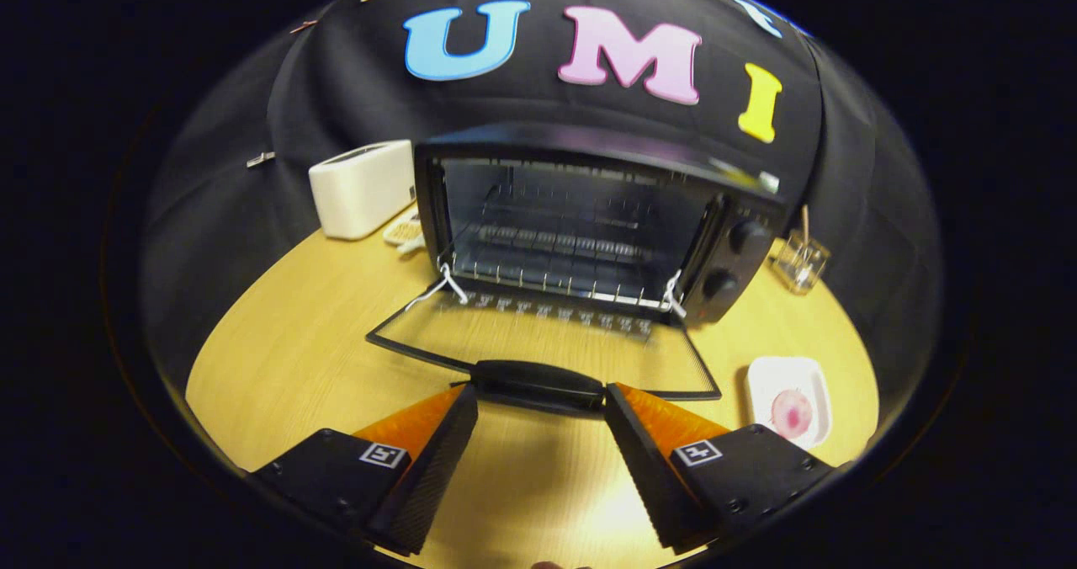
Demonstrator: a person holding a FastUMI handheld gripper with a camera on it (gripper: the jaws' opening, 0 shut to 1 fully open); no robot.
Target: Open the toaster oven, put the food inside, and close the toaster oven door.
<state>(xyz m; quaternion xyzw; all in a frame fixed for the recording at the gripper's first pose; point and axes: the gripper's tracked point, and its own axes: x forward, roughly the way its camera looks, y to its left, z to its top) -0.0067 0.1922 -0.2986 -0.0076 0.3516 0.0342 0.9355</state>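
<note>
Toaster oven [589,224] toward rear of table [294,358], door [538,346] folded down flat toward front, handle [538,381] at its front edge. Gripper [538,396] fingers spread wide, tips at either end of handle, nothing between. Plate [789,401] with food [791,412] right of door, near right edge. White box [362,188] left of oven, at rear. Glass holder [801,262] right of oven.

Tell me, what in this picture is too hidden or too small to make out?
- Gripper view: the pink round food on the white square plate is too small to identify.
- The small pale object between the white boxy appliance and the black toaster oven is partly hidden by the oven.
- The open hand-held gripper has its rear cut off.
</note>
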